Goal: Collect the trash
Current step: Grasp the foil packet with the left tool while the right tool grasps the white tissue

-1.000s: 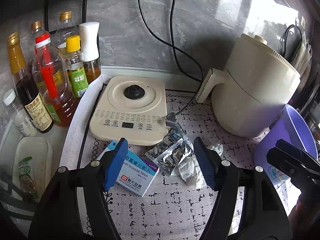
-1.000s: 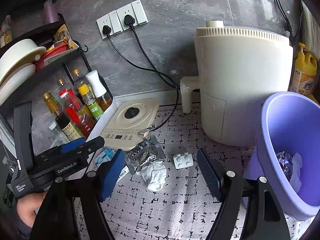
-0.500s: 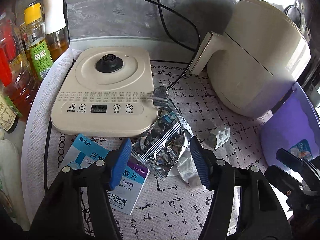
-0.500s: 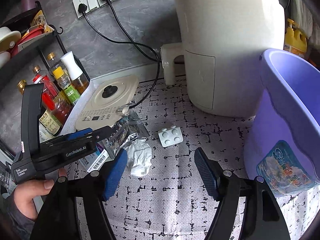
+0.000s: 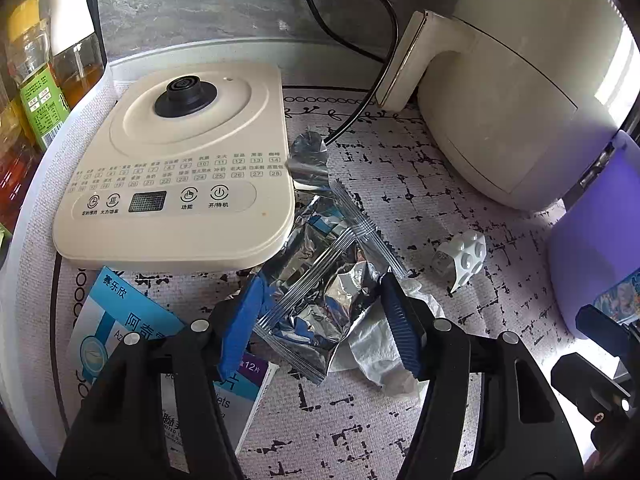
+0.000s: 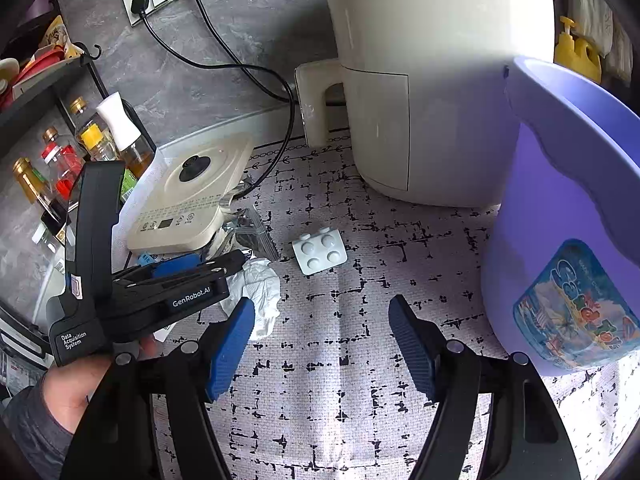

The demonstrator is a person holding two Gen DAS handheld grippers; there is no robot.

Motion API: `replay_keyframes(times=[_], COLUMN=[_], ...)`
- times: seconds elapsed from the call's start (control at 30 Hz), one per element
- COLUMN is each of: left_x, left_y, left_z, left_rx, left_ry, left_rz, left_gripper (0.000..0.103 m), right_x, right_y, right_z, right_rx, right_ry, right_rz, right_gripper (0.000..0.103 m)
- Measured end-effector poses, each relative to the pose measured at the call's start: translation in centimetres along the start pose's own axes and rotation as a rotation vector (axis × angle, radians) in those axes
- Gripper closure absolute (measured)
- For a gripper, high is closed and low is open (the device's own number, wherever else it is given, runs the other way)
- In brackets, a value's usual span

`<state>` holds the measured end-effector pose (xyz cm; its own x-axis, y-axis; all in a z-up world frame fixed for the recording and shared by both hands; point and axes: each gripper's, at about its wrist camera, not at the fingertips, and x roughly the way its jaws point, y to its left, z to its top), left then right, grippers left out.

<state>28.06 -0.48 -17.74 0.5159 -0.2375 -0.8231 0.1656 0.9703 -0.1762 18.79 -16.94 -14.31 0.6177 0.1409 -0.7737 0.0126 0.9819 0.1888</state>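
the left gripper is lowered over the foil wrapper, which lies on the patterned mat against the front corner of the kettle base. its jaws have just been closing, and the wrapper now sits between them; the pads are at its edges but no firm pinch is visible, so treat the jaws as still spread. the right gripper hovers above bare mat with its jaws spread and nothing between them.

handling, as judged: the foil wrapper is very light, thin and crinkly, and it is likely slippery; it will collapse rather than resist. take hold across the crumpled middle, not the flat sealed strip, so the folds give the pads purchase. the crumpled tissue, partly under the wrapper, is soft and light and may lift with it. the blister pack is stiffer and low; grip it by its edges.

count of loose items on the mat: one foil wrapper, one tissue, one blister pack, one medicine box. one purple bin stands at the right, beside the air fryer.
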Motion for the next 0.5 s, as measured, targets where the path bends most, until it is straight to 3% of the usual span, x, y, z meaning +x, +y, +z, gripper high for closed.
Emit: replay_keyframes(times=[0.13,0.17,0.3,0.5], left_x=[-0.5,-0.6,-1.1,-4.6], left_y=[0.0,-0.1,-0.3,0.3], left_z=[-0.2,-0.2,-0.8,-1.0], left_rx=[0.011,0.024,0.034,0.003], left_ry=[-0.009,-0.003,-0.002,-0.1], left_rz=[-0.011,-0.022,-0.026,-0.057], left_gripper=[0.072,0.095,0.095,0.096], right_x=[0.6,0.7,1.7,2.8], right_y=[0.4,0.5,1.1,2.1], right_z=[0.0,-0.1,-0.2,-0.4], right_rx=[-0.012,-0.015,-0.025,-0.042], right_ry=[0.009,0.011,0.029,0.048], right_rz=[0.017,0.024,0.051,0.082], right_gripper=[0.034,0.034,0.035,0.037])
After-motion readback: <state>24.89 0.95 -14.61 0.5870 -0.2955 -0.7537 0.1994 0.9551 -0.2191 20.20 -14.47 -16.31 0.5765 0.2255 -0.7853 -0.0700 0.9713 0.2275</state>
